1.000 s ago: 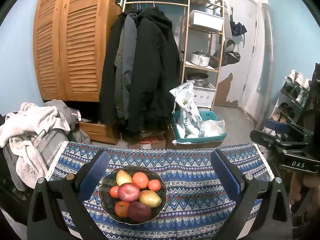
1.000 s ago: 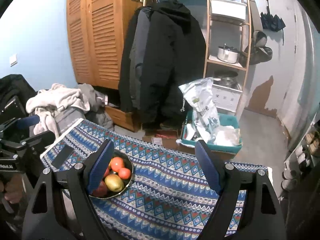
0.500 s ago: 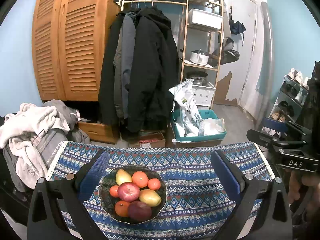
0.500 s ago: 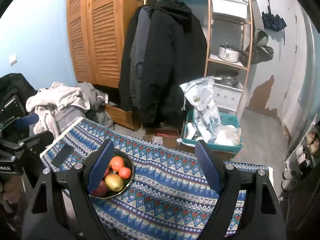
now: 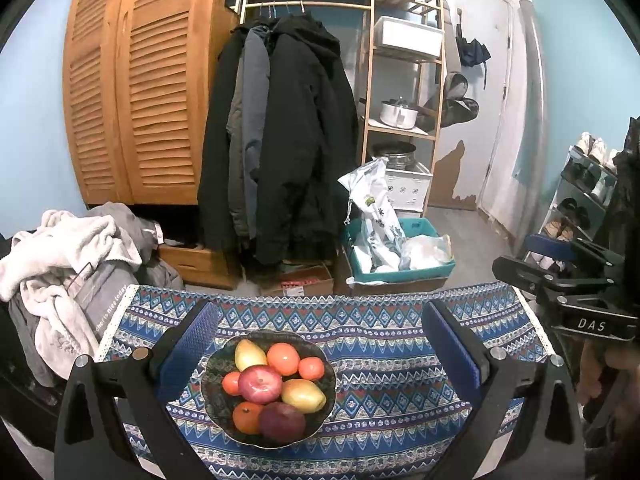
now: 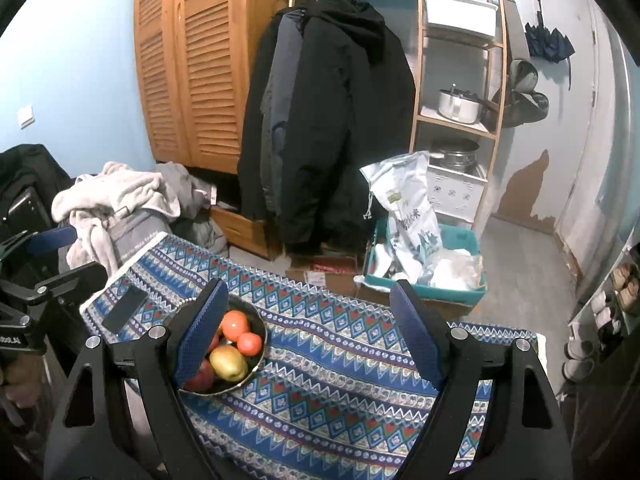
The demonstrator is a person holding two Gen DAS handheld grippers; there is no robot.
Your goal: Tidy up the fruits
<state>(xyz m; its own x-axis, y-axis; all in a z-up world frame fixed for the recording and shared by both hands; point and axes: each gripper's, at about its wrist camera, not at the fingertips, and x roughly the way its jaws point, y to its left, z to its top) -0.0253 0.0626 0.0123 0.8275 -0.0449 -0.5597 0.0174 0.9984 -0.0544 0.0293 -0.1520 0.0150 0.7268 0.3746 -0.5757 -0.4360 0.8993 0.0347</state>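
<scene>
Fruit fills a dark bowl point(image 5: 208, 390) standing on the desk, whose patterned blue cloth point(image 5: 384, 400) covers the whole top. From my left wrist view I count seven pieces: a red apple point(image 5: 260, 383) in the middle, a yellow pear point(image 5: 249, 355) behind it, a yellow mango-like fruit point(image 5: 303, 395) to its right, a dark purple-red fruit point(image 5: 282, 422) at the front, and round orange fruits point(image 5: 283, 358) scattered among them. My right wrist view shows the same bowl point(image 6: 258, 334) only in part: the left finger of that gripper covers its near-left side, so I see just two orange pieces, a yellow one and a red edge.

Left hand-held gripper point(image 5: 320, 344) hangs over the desk with jaws wide apart, holding nothing; the bowl lies between its fingers, nearer the left one and untouched. Right hand-held gripper point(image 6: 308, 332) is likewise spread wide and empty, above bare cloth to the right of the bowl.

Beyond the desk, a teal bin point(image 6: 460, 286) on the floor holds a white printed sack point(image 6: 408, 208) and crumpled plastic. Only the right view shows a dark flat object point(image 6: 124, 311) on the cloth's far-left corner; I cannot identify it.
</scene>
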